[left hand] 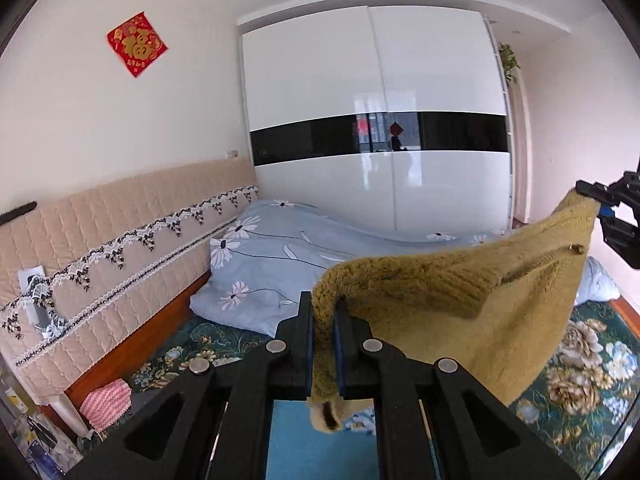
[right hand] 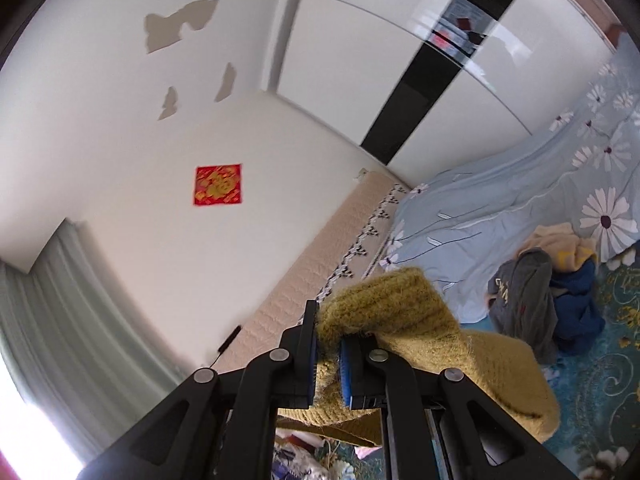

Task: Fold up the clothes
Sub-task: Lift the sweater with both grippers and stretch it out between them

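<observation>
Both the left gripper (left hand: 324,312) and the right gripper (right hand: 329,322) are clamped on the fuzzy mustard-yellow knit sweater (left hand: 460,300), holding it above the teal floral bedspread (left hand: 580,360).

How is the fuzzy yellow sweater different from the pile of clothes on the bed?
The fuzzy mustard-yellow knitted sweater is held up in the air, pinched by the left gripper and the right gripper; the pile of grey, blue and cream clothes lies crumpled on the bed. The sweater is one colour and stretched out; the pile is several colours, bunched together. Both are soft clothes.
</observation>
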Action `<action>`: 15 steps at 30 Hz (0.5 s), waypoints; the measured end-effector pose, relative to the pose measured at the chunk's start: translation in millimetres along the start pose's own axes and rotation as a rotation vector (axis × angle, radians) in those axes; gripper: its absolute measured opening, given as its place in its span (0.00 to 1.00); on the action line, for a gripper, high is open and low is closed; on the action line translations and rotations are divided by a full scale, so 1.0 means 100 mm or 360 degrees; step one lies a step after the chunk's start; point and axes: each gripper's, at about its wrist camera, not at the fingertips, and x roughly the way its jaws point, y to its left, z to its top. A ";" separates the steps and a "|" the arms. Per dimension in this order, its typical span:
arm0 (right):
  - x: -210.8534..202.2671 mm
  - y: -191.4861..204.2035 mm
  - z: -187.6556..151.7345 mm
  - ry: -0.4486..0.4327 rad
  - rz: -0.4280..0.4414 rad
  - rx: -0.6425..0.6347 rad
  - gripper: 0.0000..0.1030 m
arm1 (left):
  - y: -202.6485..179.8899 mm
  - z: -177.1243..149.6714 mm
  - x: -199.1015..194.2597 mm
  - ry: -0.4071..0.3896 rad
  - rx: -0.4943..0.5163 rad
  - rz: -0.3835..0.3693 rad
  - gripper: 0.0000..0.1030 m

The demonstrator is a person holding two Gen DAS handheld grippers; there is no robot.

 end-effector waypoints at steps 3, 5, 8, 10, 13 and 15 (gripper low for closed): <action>-0.29 0.29 0.04 0.0002 0.0071 -0.0095 0.10 | -0.02 -0.01 -0.31 -0.0047 0.0023 -0.0074 0.08; -0.35 0.39 0.09 0.0011 0.0060 -0.0139 0.10 | -0.02 0.06 -0.45 -0.0080 0.0045 -0.0118 0.08; -0.25 0.28 0.17 0.0069 -0.0038 -0.0142 0.10 | -0.03 0.17 -0.49 -0.0077 0.0076 -0.0169 0.08; -0.08 0.02 0.19 0.0148 -0.0146 -0.0096 0.10 | -0.09 0.16 -0.33 -0.0010 0.0104 -0.0189 0.08; 0.28 -0.77 0.04 0.0315 -0.0416 0.0044 0.10 | -0.26 -0.05 0.09 0.0185 0.0153 -0.0209 0.08; 0.51 -1.44 -0.17 0.0423 -0.0575 0.0206 0.10 | -0.38 -0.36 0.52 0.0379 0.0176 -0.0216 0.08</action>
